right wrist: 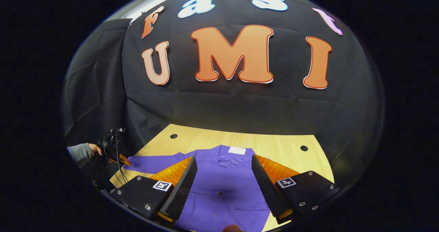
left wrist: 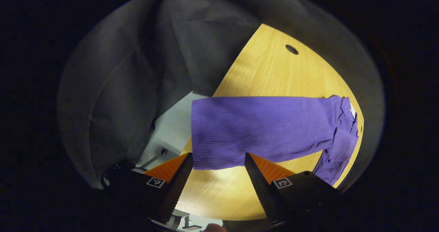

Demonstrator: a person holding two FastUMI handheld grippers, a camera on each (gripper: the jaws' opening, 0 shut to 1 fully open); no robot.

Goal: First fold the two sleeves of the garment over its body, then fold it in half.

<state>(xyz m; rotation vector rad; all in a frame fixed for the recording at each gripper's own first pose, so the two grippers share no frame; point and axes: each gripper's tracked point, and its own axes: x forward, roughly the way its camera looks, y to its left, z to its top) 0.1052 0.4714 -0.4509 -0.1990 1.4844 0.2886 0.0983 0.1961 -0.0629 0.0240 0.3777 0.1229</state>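
Note:
A purple ribbed garment lies on the wooden table (left wrist: 274, 74). In the left gripper view one sleeve (left wrist: 257, 129) stretches flat across the table, its cuff end just ahead of my left gripper (left wrist: 218, 160), which is open with the cuff edge between its fingertips. The bunched body (left wrist: 343, 136) lies at the right. In the right gripper view the body (right wrist: 226, 187) lies flat, buttons up, collar and white label (right wrist: 236, 150) at the far end. My right gripper (right wrist: 223, 158) hovers open over it. The sleeve (right wrist: 151, 163) runs left toward the other gripper (right wrist: 111, 153), held by a hand (right wrist: 93, 149).
The table has small round holes (left wrist: 291, 49) (right wrist: 304, 148) (right wrist: 174, 136) near its far edge. Dark cloth walls close in behind the table. Pale floor (left wrist: 171, 129) shows past the table's edge beside the cuff in the left gripper view.

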